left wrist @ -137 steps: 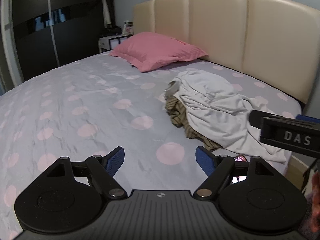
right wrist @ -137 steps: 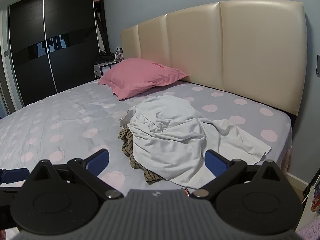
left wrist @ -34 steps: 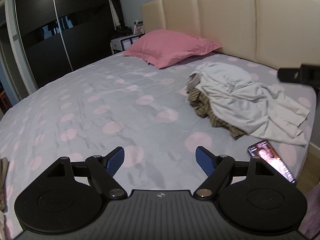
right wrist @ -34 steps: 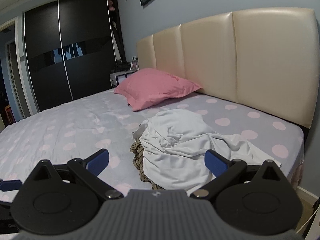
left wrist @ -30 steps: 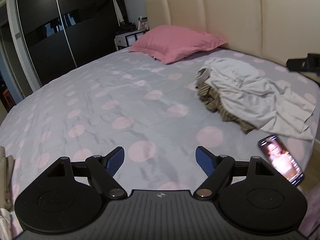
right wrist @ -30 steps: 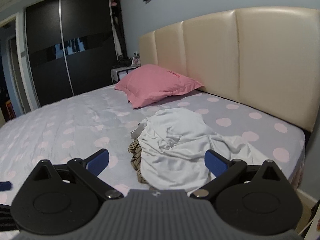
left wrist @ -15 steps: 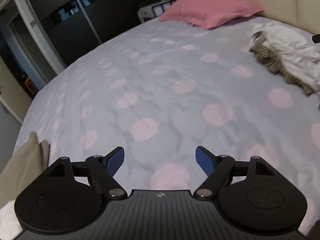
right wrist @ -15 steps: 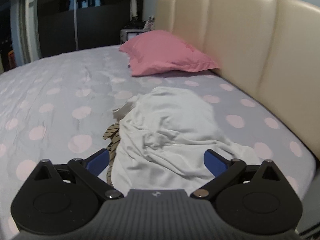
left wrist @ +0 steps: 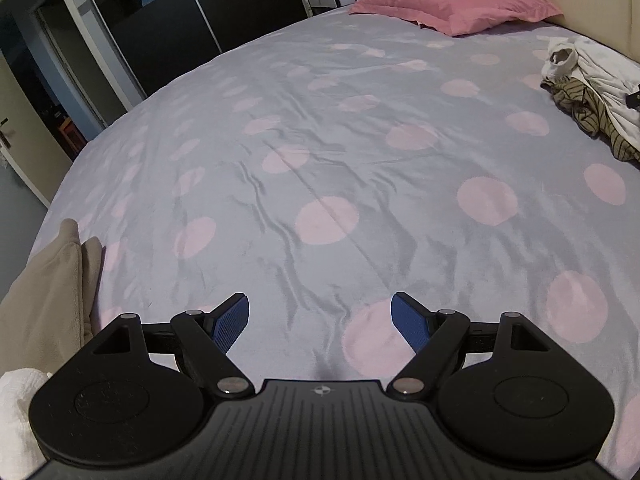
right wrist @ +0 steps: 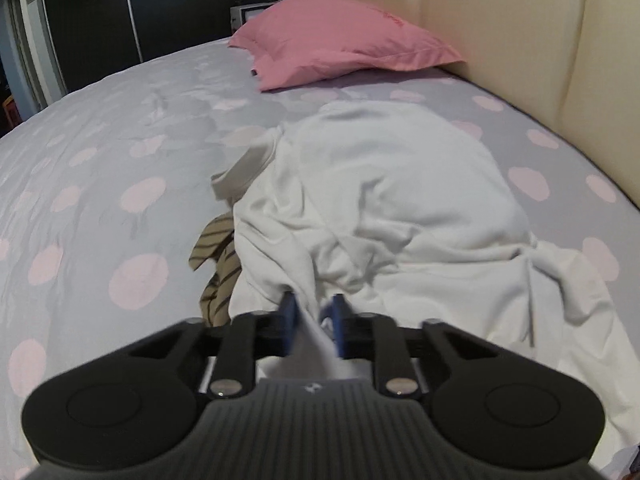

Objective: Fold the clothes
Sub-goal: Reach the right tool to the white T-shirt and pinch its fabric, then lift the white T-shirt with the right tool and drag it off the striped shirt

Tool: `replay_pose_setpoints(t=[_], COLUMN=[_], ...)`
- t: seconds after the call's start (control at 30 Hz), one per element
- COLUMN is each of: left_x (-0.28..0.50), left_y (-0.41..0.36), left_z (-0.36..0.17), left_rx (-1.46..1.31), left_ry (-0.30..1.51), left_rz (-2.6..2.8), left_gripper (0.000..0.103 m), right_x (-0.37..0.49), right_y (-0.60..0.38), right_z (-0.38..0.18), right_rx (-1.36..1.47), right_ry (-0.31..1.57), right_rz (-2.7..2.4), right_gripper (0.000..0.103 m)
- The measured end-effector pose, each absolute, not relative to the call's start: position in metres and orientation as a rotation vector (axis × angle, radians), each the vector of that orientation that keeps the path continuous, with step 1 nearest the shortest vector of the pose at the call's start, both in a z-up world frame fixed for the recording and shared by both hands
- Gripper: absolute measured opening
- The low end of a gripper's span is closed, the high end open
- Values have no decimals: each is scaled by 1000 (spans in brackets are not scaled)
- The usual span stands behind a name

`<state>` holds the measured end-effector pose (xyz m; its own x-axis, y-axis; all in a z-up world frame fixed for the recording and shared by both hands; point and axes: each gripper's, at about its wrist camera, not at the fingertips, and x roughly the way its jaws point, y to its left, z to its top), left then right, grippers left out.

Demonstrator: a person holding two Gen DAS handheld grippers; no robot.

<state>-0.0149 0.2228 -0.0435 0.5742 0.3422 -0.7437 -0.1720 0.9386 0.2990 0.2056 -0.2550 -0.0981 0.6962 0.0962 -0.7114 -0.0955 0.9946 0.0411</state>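
A crumpled white garment [right wrist: 392,200] lies on the bed near the headboard, on top of a brown striped garment [right wrist: 218,256]. My right gripper [right wrist: 312,322] is at the white garment's near edge, its jaws closing, with a fold of white cloth pinched between the blue pads. In the left wrist view the same pile [left wrist: 592,80] shows at the far right. My left gripper [left wrist: 320,320] hangs open over bare sheet, nothing between its fingers.
The bed [left wrist: 320,140] has a grey sheet with pink dots. A pink pillow [right wrist: 340,40] lies by the cream headboard [right wrist: 520,40]. Beige folded cloth [left wrist: 44,292] sits at the bed's left edge. A dark wardrobe [left wrist: 160,8] stands behind.
My right gripper dropped toward the white garment and its jaws came together on a fold of it. My left gripper swung left, away from the pile, and tilted down over the sheet.
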Motion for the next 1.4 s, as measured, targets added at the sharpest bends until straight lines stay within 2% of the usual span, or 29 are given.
replay_pose_setpoints(t=[0.27, 0.3, 0.5, 0.7, 0.73, 0.8, 0.87, 0.93, 1.0, 1.03, 1.17, 1.27, 1.33, 1.4], left_x=[-22, -24, -36, -48, -50, -53, -56, -57, -59, -60, -59, -57, -56, -56], left_y=[210, 208, 202, 207, 209, 215, 222, 229, 235, 238, 243, 243, 243, 243], left_z=[-27, -23, -5, -1, -1, 0, -1, -3, -5, -6, -11, -13, -15, -16], left_rx=[222, 225, 233, 226, 221, 209, 197, 185, 177, 173, 172, 181, 189, 198], left_ry=[853, 841, 779, 771, 770, 770, 776, 789, 798, 803, 820, 829, 832, 835], left_rz=[283, 282, 291, 307, 312, 325, 338, 352, 360, 364, 373, 366, 363, 361], left_gripper=[78, 78, 78, 78, 78, 78, 78, 78, 78, 78, 78, 78, 78, 78], right_x=[175, 168, 110, 107, 111, 119, 128, 138, 150, 155, 174, 177, 181, 187], right_y=[-227, -223, -167, -147, -149, -157, -167, -179, -188, -194, -211, -203, -195, -194], right_z=[-34, -23, 51, 54, 49, 34, 14, -10, -35, -47, -84, -91, -91, -90], right_rx=[2, 10, 2, 14, 4, -18, -53, -108, -155, -171, -187, -246, -316, -324], right_ry=[628, 599, 453, 508, 525, 558, 597, 649, 684, 696, 750, 709, 682, 709], right_rz=[199, 232, 526, 523, 501, 448, 381, 327, 276, 249, 190, 196, 178, 172], right_gripper=[9, 0, 0, 7, 12, 47, 61, 65, 86, 88, 88, 85, 66, 16])
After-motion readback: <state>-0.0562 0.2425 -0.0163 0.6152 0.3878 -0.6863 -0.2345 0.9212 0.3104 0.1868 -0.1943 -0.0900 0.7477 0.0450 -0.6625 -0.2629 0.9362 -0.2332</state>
